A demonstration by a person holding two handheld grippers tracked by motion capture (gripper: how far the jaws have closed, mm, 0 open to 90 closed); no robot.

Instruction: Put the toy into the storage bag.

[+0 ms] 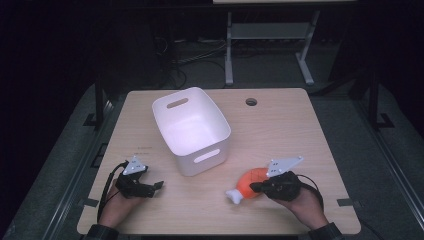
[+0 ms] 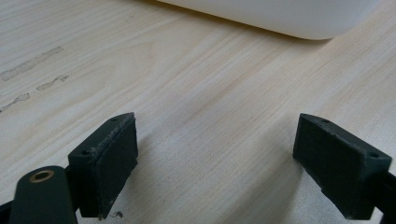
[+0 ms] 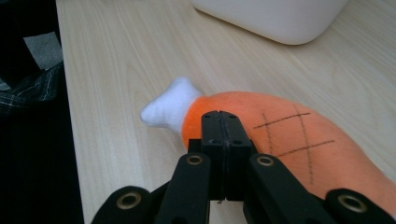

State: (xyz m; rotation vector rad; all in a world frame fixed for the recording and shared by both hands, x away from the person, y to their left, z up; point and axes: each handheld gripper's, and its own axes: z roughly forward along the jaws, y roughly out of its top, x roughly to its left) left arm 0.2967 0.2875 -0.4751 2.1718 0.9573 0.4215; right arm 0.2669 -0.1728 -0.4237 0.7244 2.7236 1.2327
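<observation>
The plush drumstick (image 1: 248, 183) lies on the table (image 1: 280, 130) at the near right side. It is orange with a white bone end, and this bone end points to the left and a little toward the person. In the right gripper view, thin dark lines make a crossed pattern on the orange body (image 3: 280, 130), and the white end (image 3: 168, 108) rests flat on the wood.

The right gripper (image 1: 256, 187) is directly at the drumstick, on its right and near side. Its jaws are pressed together, pad against pad, with no gap between them. In the right gripper view the closed tips stand in front of the orange part, close to where orange and white meet. I cannot tell if a small fold of the cloth is caught between the pads or if they only touch the toy.

The white bin (image 1: 192, 131) stands near the middle of the table, left and farther than the drumstick, and apart from it. It is upright, with slot handles in its short walls.

The left gripper (image 1: 159, 185) rests at the near left of the table, well apart from the drumstick. Its jaws stand wide apart over bare wood, and the rounded bin wall (image 2: 280, 18) is ahead of them.
</observation>
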